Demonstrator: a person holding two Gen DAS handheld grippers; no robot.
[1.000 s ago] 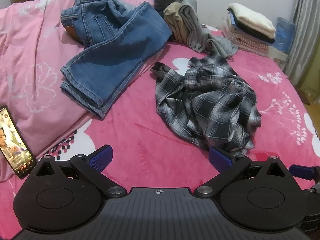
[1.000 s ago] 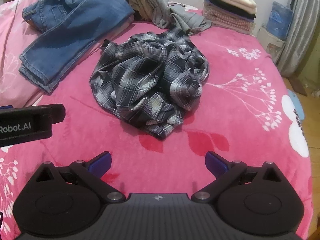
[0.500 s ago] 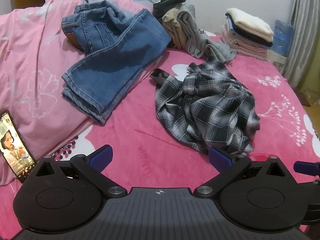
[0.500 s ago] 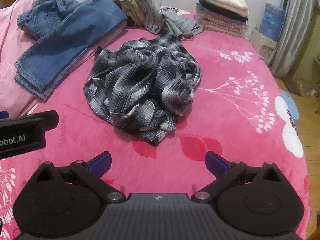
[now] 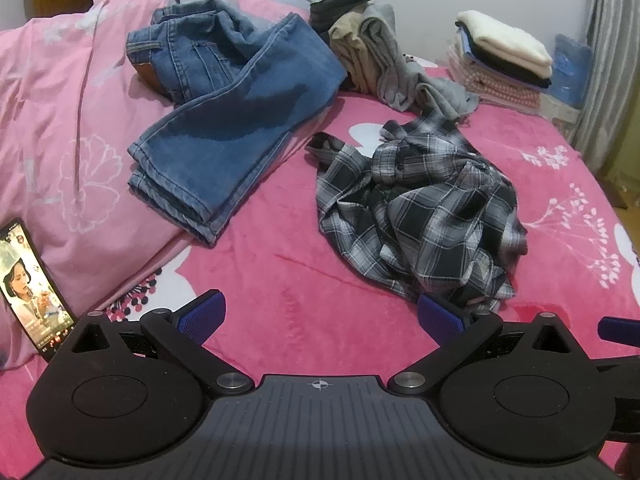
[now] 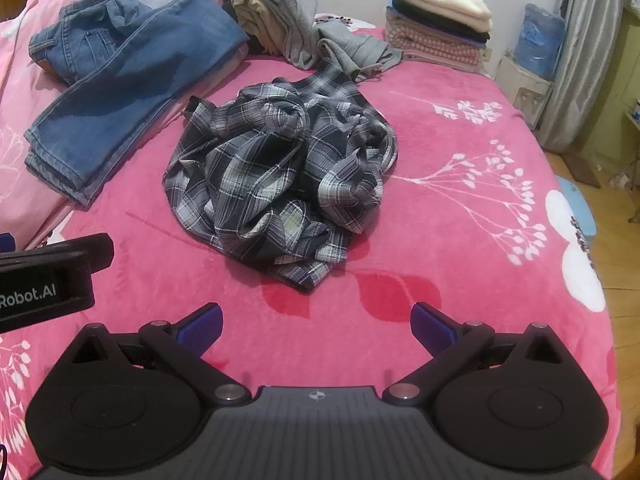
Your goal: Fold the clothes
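A crumpled black-and-white plaid shirt lies in a heap on the pink blanket, in the middle of both wrist views. My left gripper is open and empty, held back from the shirt's near hem, with its right fingertip close to that hem. My right gripper is also open and empty, a short way in front of the shirt's near edge. The left gripper's body shows at the left edge of the right wrist view.
Blue jeans lie left of the shirt, partly on a pale pink duvet. Grey and tan garments sit behind. A folded stack stands at the back right. A lit phone leans at left. The bed edge drops to floor at right.
Both grippers have drawn back and risen a little, so the shirt sits farther off in both views. Nothing on the bed has moved.
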